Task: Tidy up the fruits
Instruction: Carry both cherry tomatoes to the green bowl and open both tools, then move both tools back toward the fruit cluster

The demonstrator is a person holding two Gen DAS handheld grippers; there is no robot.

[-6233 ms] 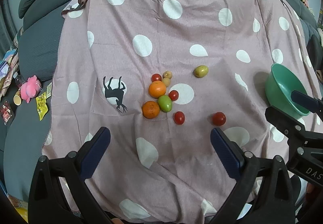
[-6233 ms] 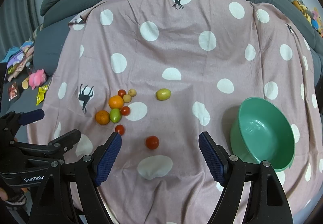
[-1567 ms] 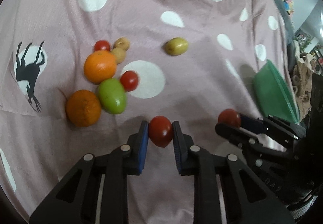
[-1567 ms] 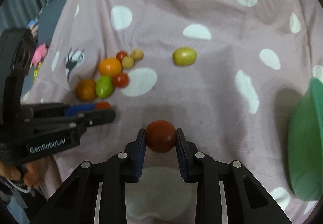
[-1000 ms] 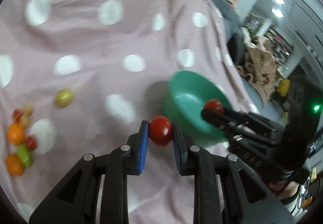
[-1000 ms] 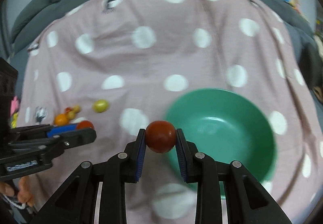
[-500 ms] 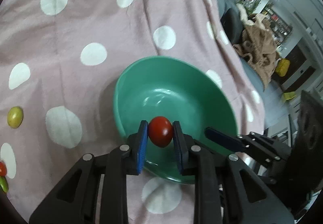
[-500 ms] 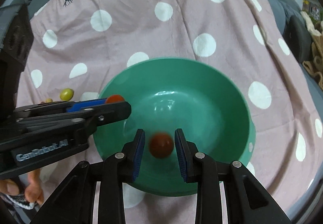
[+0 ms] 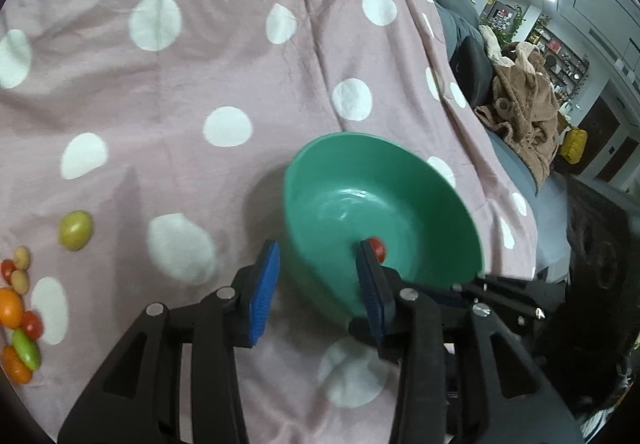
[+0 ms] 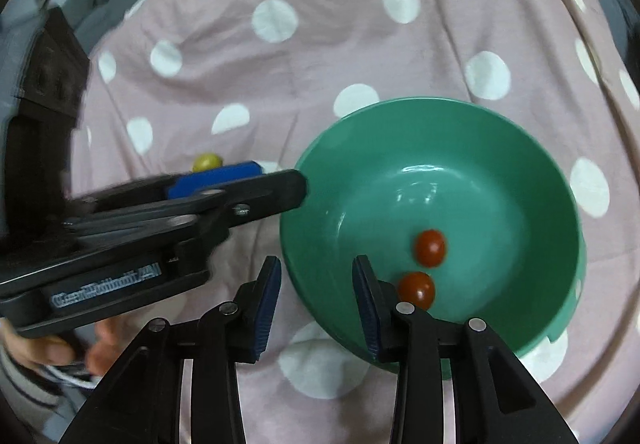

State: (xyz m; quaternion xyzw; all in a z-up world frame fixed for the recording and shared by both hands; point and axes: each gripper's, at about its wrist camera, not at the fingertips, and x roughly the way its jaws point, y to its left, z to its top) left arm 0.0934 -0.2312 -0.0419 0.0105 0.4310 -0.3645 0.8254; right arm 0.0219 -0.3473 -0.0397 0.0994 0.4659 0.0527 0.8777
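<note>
Spotted cloth, tomatoes beyond fingers

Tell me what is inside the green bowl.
Two red tomatoes lie in the green bowl. The right gripper hides part of the near inner wall, so nothing there can be checked.

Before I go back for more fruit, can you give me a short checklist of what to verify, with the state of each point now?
1. Two red tomatoes are inside the green bowl: ok.
2. Left hand-held gripper holds nothing, jaws opening: ok.
3. Right hand-held gripper holds nothing, jaws opening: ok.
4. Bowl stands upright on the dotted cloth: ok.
5. Remaining fruit visible: yellow-green fruit and the cluster with the orange: ok.
6. Tomatoes have stopped rolling: cannot tell.
</note>
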